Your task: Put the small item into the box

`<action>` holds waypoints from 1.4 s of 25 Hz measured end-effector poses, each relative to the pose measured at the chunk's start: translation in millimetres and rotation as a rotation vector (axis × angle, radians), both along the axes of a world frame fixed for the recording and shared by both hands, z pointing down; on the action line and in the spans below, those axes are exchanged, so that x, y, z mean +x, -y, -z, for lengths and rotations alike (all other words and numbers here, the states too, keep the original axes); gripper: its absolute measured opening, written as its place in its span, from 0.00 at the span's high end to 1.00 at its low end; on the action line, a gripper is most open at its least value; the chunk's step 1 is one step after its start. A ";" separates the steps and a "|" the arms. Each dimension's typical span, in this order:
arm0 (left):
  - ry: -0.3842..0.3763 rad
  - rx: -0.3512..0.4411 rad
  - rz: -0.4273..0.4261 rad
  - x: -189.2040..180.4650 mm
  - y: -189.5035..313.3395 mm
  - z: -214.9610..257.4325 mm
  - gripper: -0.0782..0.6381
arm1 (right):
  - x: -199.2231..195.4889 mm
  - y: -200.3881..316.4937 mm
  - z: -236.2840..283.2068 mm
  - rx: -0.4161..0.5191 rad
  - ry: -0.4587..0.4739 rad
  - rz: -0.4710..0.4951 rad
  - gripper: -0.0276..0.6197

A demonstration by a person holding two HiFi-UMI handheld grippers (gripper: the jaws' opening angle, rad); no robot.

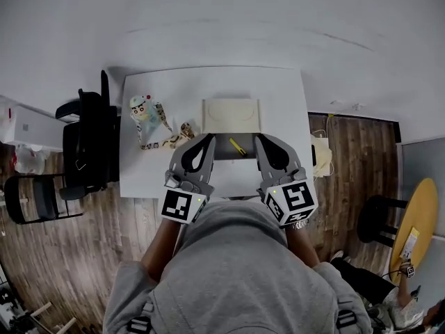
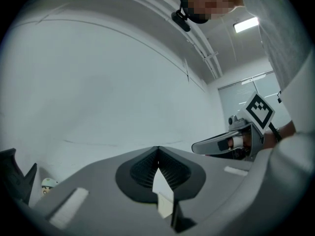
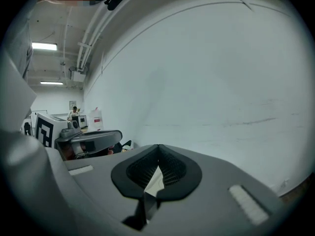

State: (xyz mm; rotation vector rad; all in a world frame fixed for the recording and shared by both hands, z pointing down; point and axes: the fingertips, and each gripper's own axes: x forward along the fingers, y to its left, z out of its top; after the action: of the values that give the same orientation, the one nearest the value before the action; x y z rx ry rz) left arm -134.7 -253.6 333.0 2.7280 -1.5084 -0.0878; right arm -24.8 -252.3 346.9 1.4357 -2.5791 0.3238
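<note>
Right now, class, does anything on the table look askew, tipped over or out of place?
Nothing looks spilled or broken. The yellow item lies slanted just in front of the cream box rather than square to it. The toy figures lie scattered in a loose heap at the left of the table.

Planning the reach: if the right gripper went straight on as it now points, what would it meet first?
Likely the white wall; ahead of the right gripper nothing nearer shows, though depth is unclear.
</note>
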 end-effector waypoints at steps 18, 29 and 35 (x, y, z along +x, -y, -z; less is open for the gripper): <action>0.016 0.084 0.037 3.0 -11.5 33.7 0.89 | -4.9 -22.3 52.6 0.193 0.059 0.074 0.93; 0.010 0.102 0.046 2.4 -13.8 38.9 0.89 | -2.3 -22.7 55.9 0.210 0.079 0.066 0.93; 0.003 0.103 0.046 2.0 -16.1 37.4 0.89 | -0.8 -24.8 55.2 0.209 0.072 0.059 0.93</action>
State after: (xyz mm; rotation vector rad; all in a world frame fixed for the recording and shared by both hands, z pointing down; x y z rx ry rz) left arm -132.7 -237.5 295.7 2.7721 -1.6119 -0.1666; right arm -25.6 -227.5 291.7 1.4330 -2.7773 0.1012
